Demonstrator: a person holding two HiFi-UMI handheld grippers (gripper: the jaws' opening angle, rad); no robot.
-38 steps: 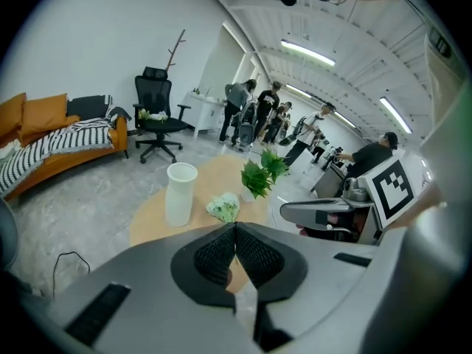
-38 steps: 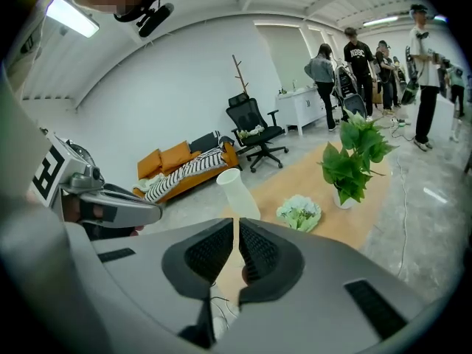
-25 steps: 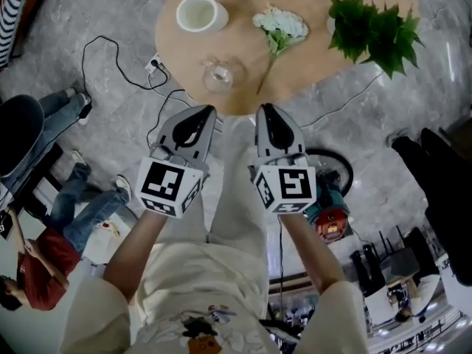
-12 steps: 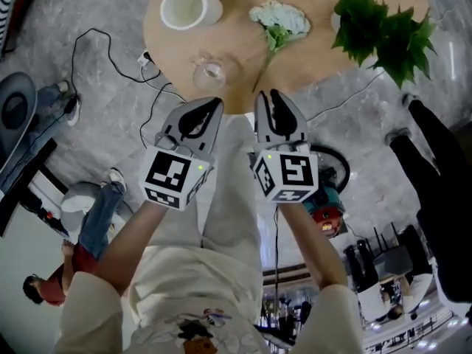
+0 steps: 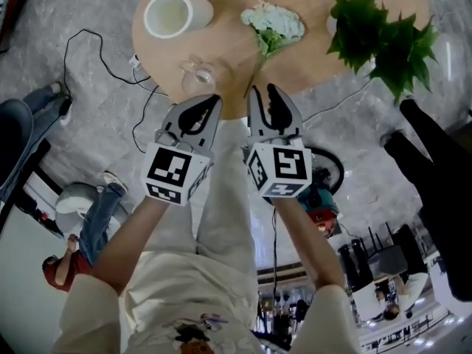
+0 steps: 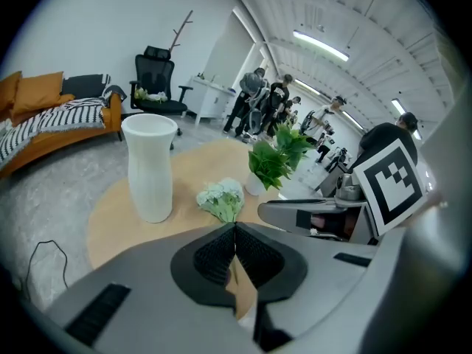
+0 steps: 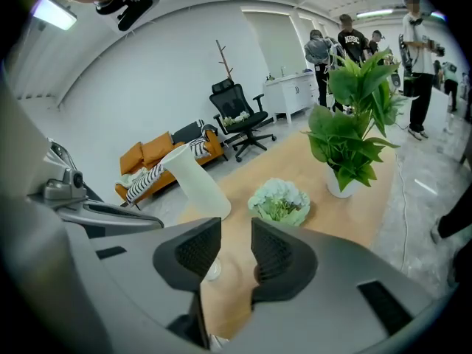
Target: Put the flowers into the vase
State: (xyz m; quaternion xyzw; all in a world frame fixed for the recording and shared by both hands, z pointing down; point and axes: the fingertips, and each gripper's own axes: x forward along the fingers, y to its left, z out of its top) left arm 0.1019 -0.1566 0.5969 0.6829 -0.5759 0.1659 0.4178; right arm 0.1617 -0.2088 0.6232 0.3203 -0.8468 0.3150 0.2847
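The round pale wooden table (image 5: 228, 54) has a smooth matt top, the tall white vase (image 5: 168, 15) on it looks like matt ceramic, the small tumbler (image 5: 198, 76) is clear glossy glass, the grey marbled stone floor (image 5: 96, 6) is polished, and the right hand-held gripper (image 7: 234, 234) is smooth grey plastic with black ribbed pads (image 7: 274, 257).

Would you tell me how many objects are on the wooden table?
4: white vase at left, clear glass near the front edge, flower bunch mid-table, potted plant at right; the table's far edge is cropped.
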